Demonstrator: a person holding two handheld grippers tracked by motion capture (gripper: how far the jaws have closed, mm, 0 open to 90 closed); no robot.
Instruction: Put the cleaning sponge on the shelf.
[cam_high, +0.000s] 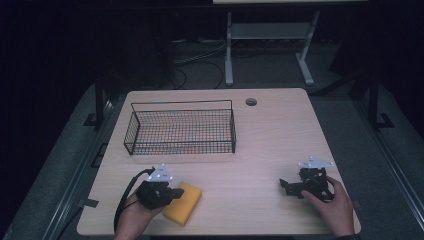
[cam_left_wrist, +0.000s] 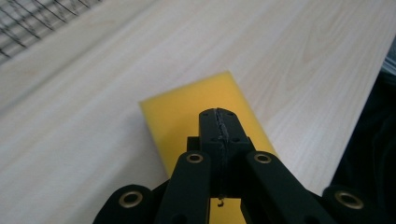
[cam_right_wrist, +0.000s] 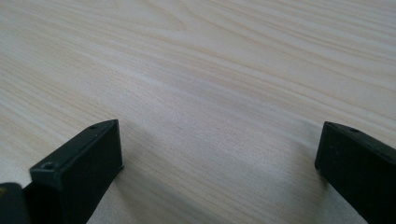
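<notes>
Dim room, grey floor, white-legged desk behind.

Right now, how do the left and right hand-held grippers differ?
The left hand-held gripper has its jaws shut together with nothing between them; the right hand-held gripper has its jaws wide apart. The left hangs over the yellow sponge; the right is over bare table. Neither holds anything.
</notes>
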